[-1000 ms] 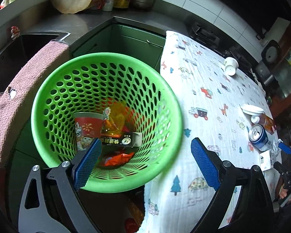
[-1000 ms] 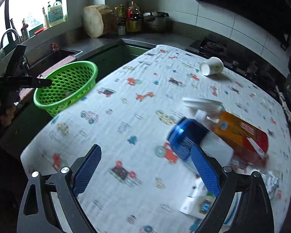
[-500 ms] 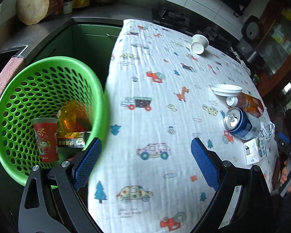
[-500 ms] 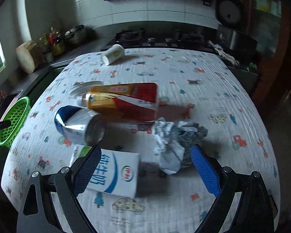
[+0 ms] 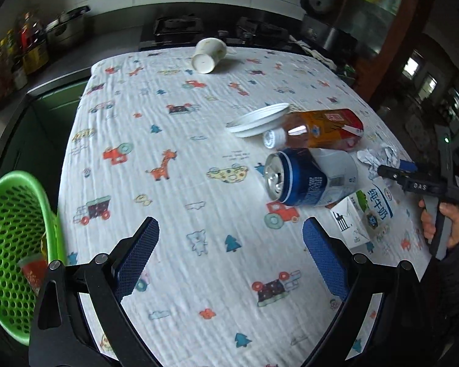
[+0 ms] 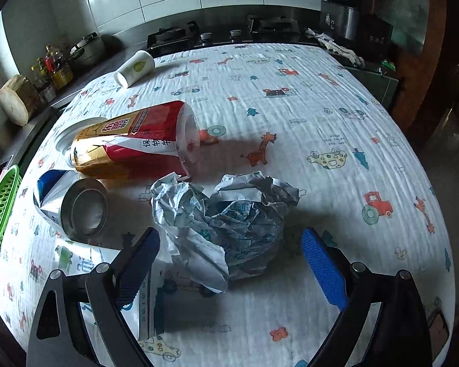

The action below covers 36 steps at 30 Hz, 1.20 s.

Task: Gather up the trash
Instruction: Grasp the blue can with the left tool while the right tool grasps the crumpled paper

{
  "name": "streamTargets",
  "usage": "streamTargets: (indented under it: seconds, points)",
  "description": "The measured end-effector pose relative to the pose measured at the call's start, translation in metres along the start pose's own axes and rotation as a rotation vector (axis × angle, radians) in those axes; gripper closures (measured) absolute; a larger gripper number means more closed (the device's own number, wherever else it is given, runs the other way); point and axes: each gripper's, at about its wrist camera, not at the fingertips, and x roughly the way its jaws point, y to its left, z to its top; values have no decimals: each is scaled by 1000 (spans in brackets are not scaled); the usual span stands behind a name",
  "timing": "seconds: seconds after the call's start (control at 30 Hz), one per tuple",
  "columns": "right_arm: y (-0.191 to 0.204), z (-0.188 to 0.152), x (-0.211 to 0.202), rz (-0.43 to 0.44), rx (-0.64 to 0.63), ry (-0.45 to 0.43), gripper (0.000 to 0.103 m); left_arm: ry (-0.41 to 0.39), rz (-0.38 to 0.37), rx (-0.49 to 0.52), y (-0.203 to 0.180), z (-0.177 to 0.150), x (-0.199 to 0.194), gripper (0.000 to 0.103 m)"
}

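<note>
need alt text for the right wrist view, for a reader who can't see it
The right gripper hangs open over a crumpled wrapper on a cartoon-print tablecloth. Left of the wrapper lie a tipped drink can and an orange-and-red labelled bottle; a white paper cup lies beyond.

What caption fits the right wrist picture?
Open hand-held gripper poised over crumpled paper beside a can and bottle.

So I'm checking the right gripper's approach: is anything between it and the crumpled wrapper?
Nothing visible. The right gripper is open with the crumpled wrapper just ahead of its fingertips; the milk carton lies under its left finger.
</note>
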Motion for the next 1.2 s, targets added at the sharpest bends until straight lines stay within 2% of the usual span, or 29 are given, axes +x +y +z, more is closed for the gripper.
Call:
streamTargets:
  seconds: [0.23,0.43,0.57,0.63,0.8,0.87,1.0,1.2]
  points:
    - [-5,3,12,30,18,19,13,5,-29,360,-60,20,19,9]
    - [-7,5,14,38,18,19,14,38,-99,546,-83,39,43,9]
    - [-6,5,14,38,4,19,14,66,-133,603,-89,47,64,9]
    - [-5,5,14,43,-2,20,17,84,-161,606,-88,51,74,9]
    - [-3,5,16,57,-9,17,18,111,-215,593,-84,51,90,9]
    - [-1,6,17,59,-12,15,18,114,-225,590,-84,49,93,9]
    - [1,8,18,67,-8,10,26,128,-271,577,-82,46,92,9]
    - [0,8,20,65,-11,13,30,144,-291,615,-87,40,85,9]
